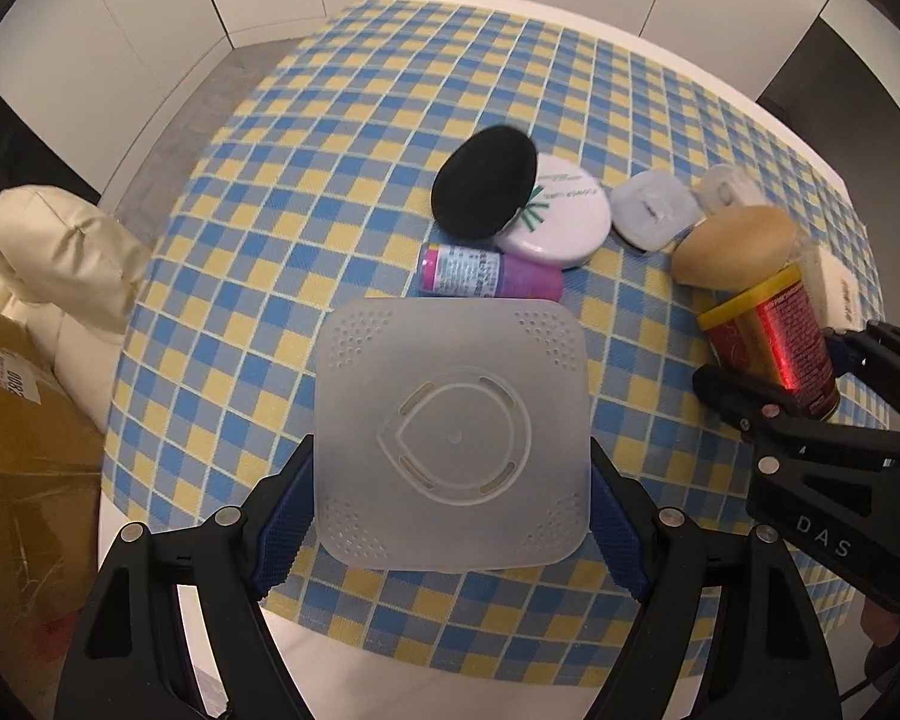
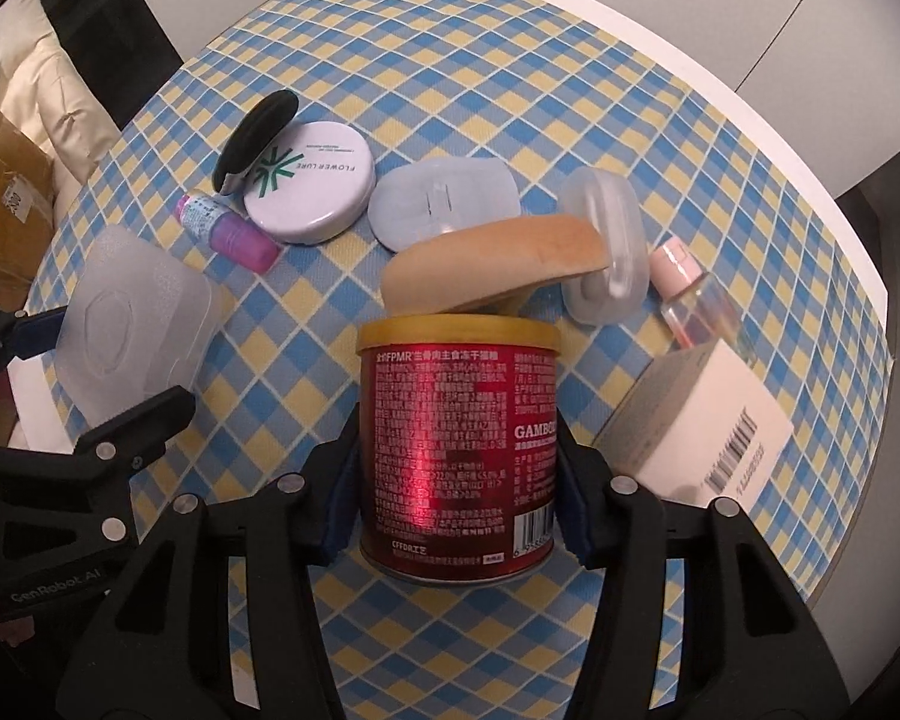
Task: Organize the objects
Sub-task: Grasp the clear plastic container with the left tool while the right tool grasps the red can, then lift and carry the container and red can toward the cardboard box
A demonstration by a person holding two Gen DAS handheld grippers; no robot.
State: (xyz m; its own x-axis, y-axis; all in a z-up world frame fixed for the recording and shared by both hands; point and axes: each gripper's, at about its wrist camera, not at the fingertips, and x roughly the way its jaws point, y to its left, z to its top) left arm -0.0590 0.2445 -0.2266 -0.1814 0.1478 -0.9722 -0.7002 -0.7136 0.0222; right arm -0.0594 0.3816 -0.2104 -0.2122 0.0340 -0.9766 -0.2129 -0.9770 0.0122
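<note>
My left gripper (image 1: 450, 480) is shut on a translucent square lid (image 1: 450, 438), its blue pads (image 1: 291, 516) pressing the lid's two side edges just above the checked cloth (image 1: 330, 120). In the right wrist view the lid (image 2: 132, 324) sits at the left edge. My right gripper (image 2: 456, 468) is shut on a red can with a yellow lid (image 2: 456, 408), which lies lengthwise between the pads with its lid end pointing away. That can (image 1: 774, 336) shows at the right of the left wrist view. A tan sponge (image 2: 498, 264) overhangs the can's lid end.
Behind the lid lie a purple bottle (image 1: 486, 273), a white compact (image 1: 561, 210) and a black puff (image 1: 486, 180). A pale blue case (image 2: 444, 201), a clear case (image 2: 606, 246), a pink bottle (image 2: 696, 294) and a white box (image 2: 702, 420) crowd the right. A cardboard box (image 1: 18, 420) stands left.
</note>
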